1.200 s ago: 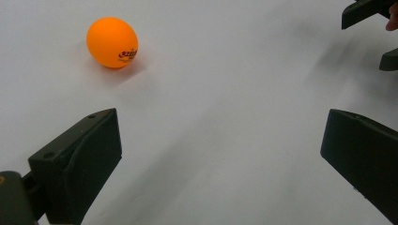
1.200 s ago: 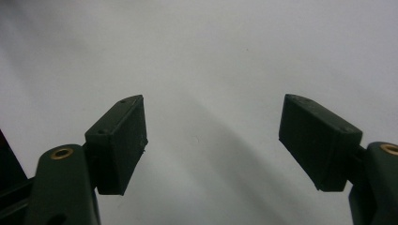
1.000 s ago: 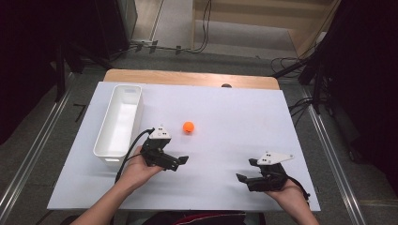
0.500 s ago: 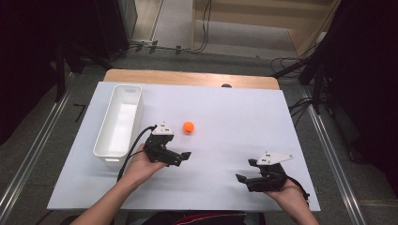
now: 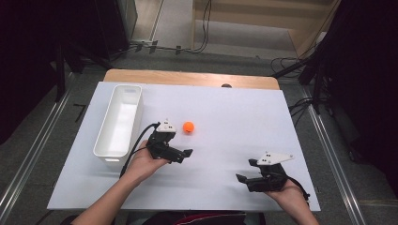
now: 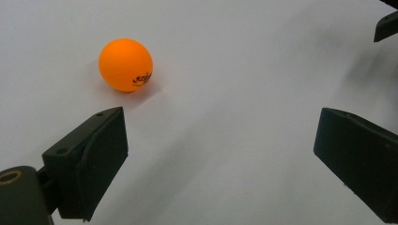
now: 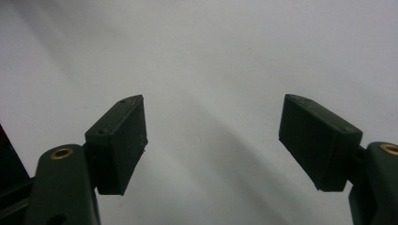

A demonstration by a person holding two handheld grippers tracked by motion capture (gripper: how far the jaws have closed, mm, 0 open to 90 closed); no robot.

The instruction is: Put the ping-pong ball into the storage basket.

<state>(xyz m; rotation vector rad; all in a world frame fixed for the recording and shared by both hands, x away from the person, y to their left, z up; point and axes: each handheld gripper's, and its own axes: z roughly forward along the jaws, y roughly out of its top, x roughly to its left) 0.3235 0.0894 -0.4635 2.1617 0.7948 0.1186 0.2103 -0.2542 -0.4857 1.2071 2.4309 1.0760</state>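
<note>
Fingers on the left gripper point(image 5: 180, 153) are standing wide open, holding nothing, touching nothing. Right gripper point(image 5: 247, 171) is sitting the same: fingers spread wide, gripping nothing, bare worktop point(image 5: 234, 122) between them. Ball point(image 5: 188, 126) is lying on the worktop just beyond the left gripper, outside the gap, off past one finger point(image 6: 101, 150) in the left gripper view. It is showing orange, round, matte, with small dark print on its side. Count: one ball, one white bin point(image 5: 109, 151), two grippers.
</note>
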